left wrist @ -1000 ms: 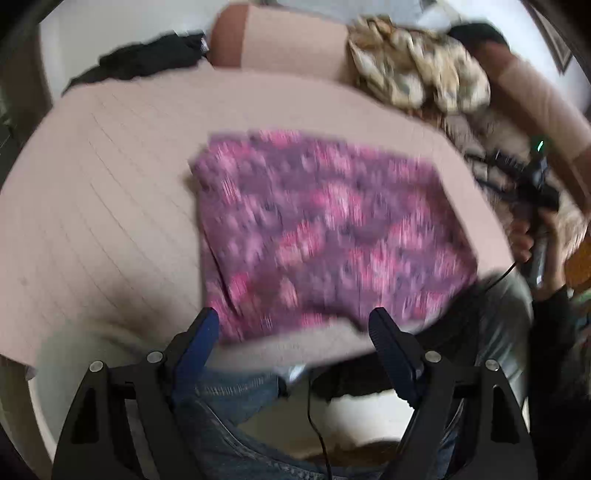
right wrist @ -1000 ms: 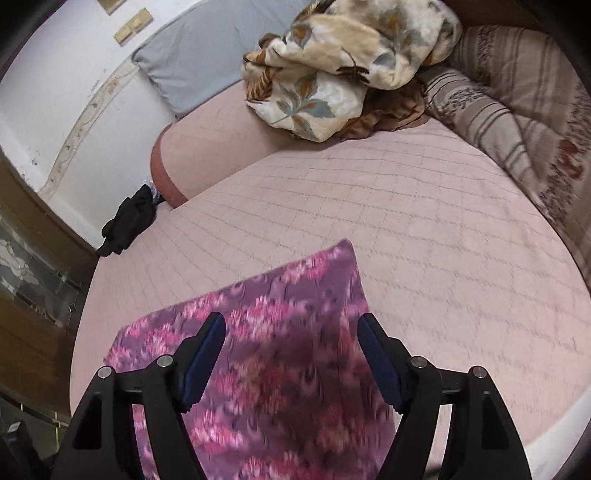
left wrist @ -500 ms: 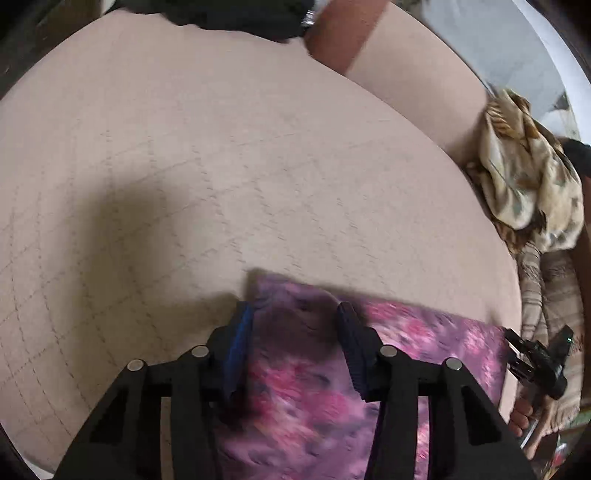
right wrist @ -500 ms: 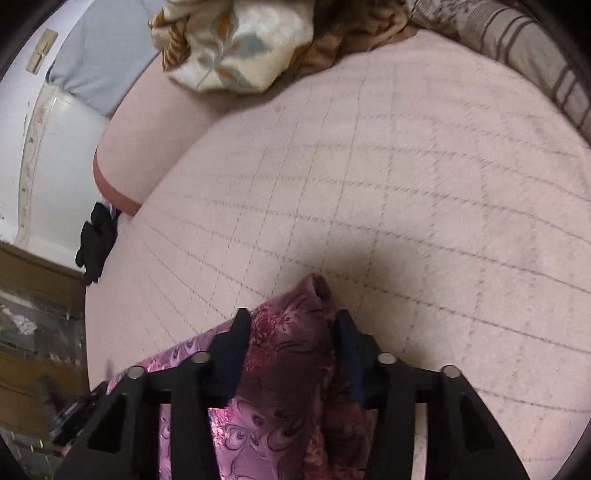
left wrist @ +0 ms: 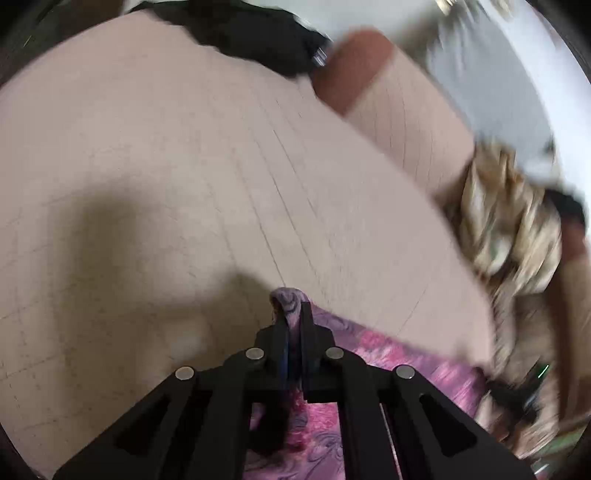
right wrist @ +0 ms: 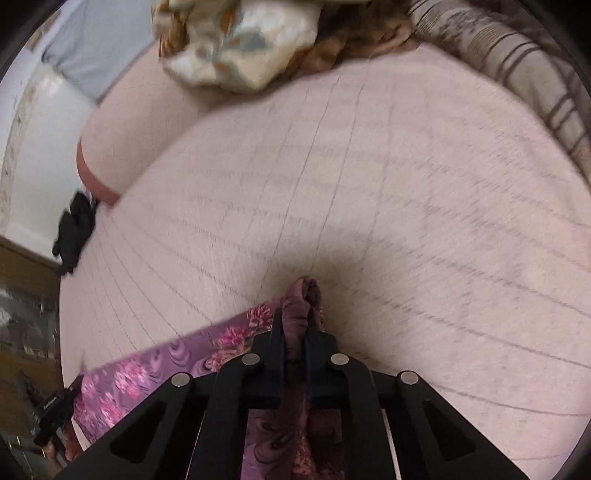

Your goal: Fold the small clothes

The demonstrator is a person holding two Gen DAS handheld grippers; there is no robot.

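Observation:
A purple cloth with pink flowers (left wrist: 373, 347) lies on the pale pink quilted bed (left wrist: 184, 184). In the left wrist view my left gripper (left wrist: 293, 314) is shut on the cloth's far left corner, and a fold of fabric pokes out past the black fingers. In the right wrist view the same cloth (right wrist: 177, 362) stretches away to the left, and my right gripper (right wrist: 295, 321) is shut on its far right corner, which bunches up between the fingers. Most of the cloth is hidden under both grippers.
A crumpled beige floral sheet (right wrist: 240, 40) and a striped blanket (right wrist: 517, 62) lie at the bed's far side. A black garment (right wrist: 75, 229) sits at the bed's left edge, also the black garment (left wrist: 258, 33). Beside it is a pink bolster (left wrist: 399, 107).
Both grippers came down onto the cloth's far corners and went from wide open to shut on the fabric. The left one swung across to the left corner and rolled.

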